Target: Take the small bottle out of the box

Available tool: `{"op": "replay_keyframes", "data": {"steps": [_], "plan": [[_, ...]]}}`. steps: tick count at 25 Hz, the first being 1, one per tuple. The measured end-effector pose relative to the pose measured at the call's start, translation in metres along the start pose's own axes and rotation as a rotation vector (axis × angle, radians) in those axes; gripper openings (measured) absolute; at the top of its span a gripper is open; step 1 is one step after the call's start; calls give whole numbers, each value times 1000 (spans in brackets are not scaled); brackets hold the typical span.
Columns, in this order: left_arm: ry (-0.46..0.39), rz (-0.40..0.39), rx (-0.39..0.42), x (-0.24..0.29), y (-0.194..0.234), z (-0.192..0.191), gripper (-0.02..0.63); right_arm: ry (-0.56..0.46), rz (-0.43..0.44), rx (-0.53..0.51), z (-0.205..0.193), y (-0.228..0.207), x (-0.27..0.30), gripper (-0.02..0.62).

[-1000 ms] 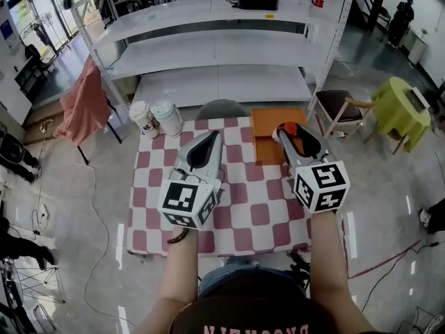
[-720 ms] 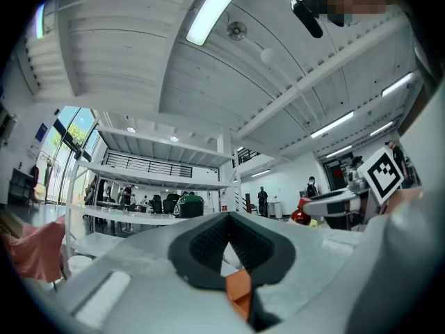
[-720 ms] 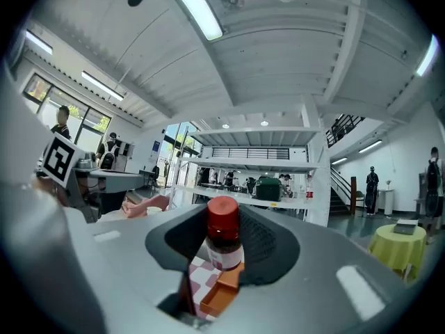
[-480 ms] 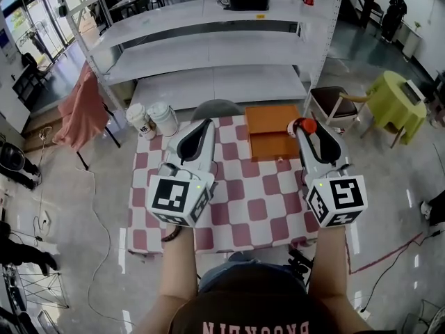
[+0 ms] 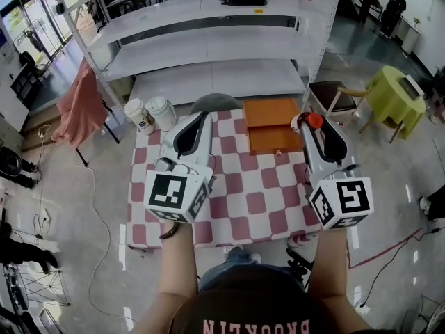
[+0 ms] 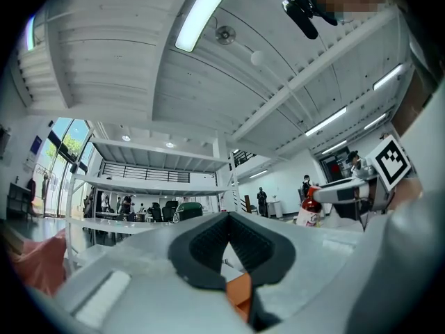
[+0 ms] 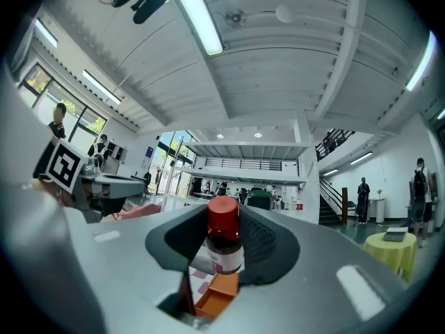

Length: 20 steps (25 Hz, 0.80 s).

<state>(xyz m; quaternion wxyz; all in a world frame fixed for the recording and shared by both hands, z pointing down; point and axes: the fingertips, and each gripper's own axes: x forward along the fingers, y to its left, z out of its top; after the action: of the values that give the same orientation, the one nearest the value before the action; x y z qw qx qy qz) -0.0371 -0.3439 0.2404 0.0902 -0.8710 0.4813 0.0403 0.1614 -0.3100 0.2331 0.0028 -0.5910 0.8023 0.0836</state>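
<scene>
At the orange box's [image 5: 271, 113] 3 o'clock edge, above the checkered surface [image 5: 236, 207], the right gripper's [image 5: 306, 122] jaws stay clamped on the small bottle [image 7: 224, 250], lifted clear of the box since a second ago, while the left gripper's [image 5: 202, 116] jaws remain together, empty.

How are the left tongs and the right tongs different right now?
The right tongs grip a small bottle with a red cap; the left tongs hold nothing. The right tongs' tips stand apart around the bottle; the left tongs' tips meet. Both have black pads.
</scene>
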Motion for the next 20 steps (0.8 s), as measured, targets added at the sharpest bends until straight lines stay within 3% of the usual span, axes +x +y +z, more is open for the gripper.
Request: {"op": "replay_keyframes", "data": {"steps": [20], "plan": [[11,-32,7,2,-13,-1,0,30,-23,-9,-10,-4,-10,137]]}}
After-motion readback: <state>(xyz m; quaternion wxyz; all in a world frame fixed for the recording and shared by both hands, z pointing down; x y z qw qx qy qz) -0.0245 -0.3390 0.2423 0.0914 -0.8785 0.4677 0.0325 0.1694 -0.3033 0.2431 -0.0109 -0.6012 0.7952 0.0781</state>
